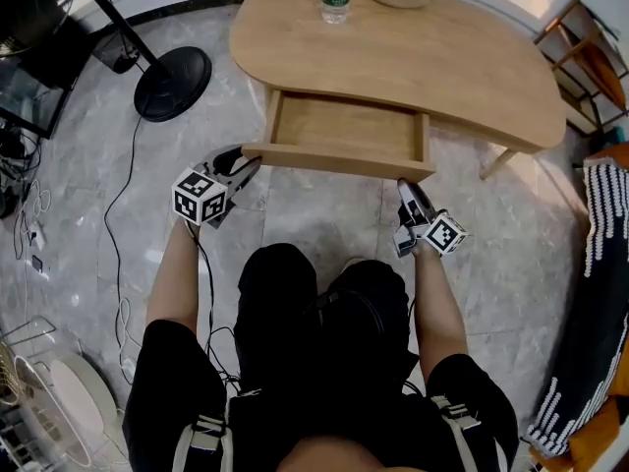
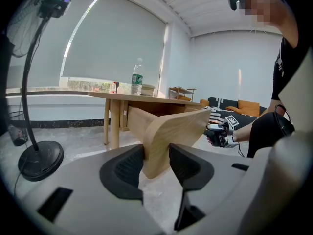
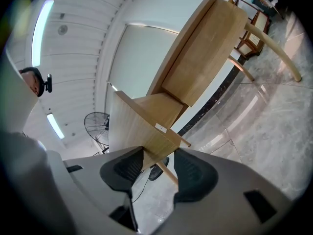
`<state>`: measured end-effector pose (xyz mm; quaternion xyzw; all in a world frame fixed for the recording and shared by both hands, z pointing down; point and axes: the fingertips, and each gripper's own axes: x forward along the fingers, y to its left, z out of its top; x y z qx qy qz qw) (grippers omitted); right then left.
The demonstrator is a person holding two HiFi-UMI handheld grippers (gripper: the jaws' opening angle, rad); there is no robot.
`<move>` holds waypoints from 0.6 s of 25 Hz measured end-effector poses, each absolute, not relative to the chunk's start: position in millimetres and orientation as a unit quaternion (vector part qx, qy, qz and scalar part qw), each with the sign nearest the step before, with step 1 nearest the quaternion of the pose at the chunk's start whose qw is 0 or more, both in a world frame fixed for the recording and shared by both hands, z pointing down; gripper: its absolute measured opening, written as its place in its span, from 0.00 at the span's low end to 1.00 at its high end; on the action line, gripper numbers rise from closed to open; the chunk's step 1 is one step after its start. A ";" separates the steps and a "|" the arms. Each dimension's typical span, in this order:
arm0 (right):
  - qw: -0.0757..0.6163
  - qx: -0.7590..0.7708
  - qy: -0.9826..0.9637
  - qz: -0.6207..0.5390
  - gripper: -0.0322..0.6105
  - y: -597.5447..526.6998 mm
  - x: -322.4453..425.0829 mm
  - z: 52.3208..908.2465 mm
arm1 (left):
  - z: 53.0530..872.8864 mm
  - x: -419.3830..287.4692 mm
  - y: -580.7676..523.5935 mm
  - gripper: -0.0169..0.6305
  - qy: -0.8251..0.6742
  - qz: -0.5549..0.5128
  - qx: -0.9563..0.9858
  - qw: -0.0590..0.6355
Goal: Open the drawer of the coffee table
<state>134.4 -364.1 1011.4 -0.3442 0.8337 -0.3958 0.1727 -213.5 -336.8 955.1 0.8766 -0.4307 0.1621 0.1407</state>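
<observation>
Our left gripper (image 2: 156,165) and right gripper (image 3: 159,168) each squeeze a front corner of the drawer (image 1: 339,160), sticking out of the desk (image 1: 413,57) ahead; if we pull one side harder, it could jam

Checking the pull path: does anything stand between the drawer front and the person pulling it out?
Nothing visible does. Only bare floor lies between the drawer front and the person's knees. The left tool and right tool grip its two corners.
</observation>
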 end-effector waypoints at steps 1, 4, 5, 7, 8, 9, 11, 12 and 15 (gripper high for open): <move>0.171 -0.345 0.832 -0.399 0.38 -360.5 133.6 1013.3 | 956.4 -214.2 -332.8 0.30 -0.429 0.164 0.877 0.140; 0.148 -0.360 0.825 -0.411 0.39 -356.8 133.0 1022.2 | 963.1 -215.5 -327.4 0.30 -0.427 0.175 0.877 0.137; 0.140 -0.364 0.823 -0.414 0.39 -356.0 132.1 1024.8 | 965.9 -215.6 -326.7 0.30 -0.426 0.179 0.876 0.136; 0.118 -0.375 0.823 -0.411 0.38 -353.5 130.8 1029.5 | 971.4 -216.6 -324.6 0.30 -0.426 0.180 0.876 0.136; 0.108 -0.380 0.823 -0.407 0.37 -352.5 130.3 1030.8 | 973.0 -217.3 -323.7 0.30 -0.426 0.178 0.877 0.136; 0.103 -0.381 0.824 -0.406 0.37 -352.1 129.2 1031.2 | 973.7 -218.0 -323.3 0.30 -0.426 0.175 0.877 0.136; 0.099 -0.382 0.825 -0.405 0.37 -352.6 127.5 1030.9 | 973.3 -218.9 -323.4 0.31 -0.428 0.170 0.877 0.134; 0.096 -0.383 0.825 -0.404 0.37 -352.7 127.2 1030.8 | 973.0 -219.0 -323.5 0.31 -0.430 0.167 0.877 0.135; 0.079 -0.397 0.823 -0.398 0.35 -351.3 128.3 1033.9 | 973.6 -220.0 -322.5 0.32 -0.438 0.157 0.873 0.148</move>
